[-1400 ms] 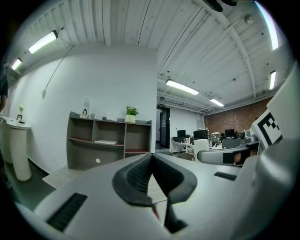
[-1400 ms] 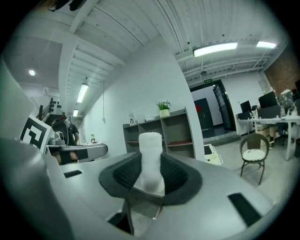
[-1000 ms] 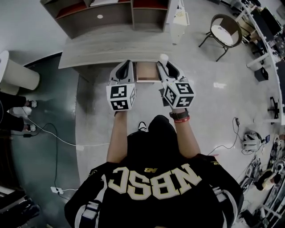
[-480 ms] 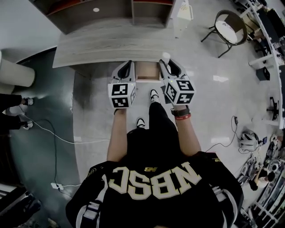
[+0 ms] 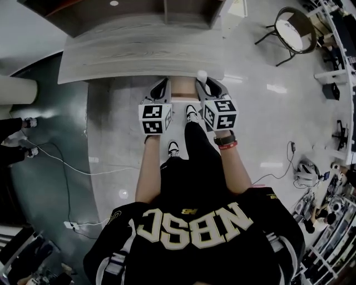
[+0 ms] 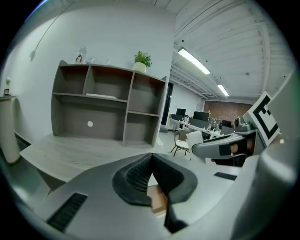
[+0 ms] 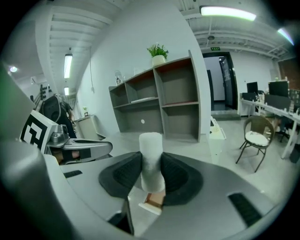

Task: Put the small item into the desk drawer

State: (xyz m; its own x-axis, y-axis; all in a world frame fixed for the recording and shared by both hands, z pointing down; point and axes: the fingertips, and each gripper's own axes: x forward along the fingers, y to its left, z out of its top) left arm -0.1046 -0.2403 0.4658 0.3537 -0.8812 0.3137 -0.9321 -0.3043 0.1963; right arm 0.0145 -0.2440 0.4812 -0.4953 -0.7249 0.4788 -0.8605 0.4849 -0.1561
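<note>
Drawer (image 5: 182, 89) interior too small to tell; shelf unit (image 5: 139, 14) cut by top edge; white cylinder (image 7: 151, 159) base hidden.

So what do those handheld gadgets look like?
The left claw and right claw are smooth grey plastic with black ribbed pads; each carries a white cube of black square markers. The person wears a black short-sleeved jersey with cream lettering, and a black watch with red band.

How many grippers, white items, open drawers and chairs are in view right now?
Grippers: 2 (left gripper, right gripper)
White cylinder: 1
Open drawer: 1
Chair: 1
Total: 5
</note>
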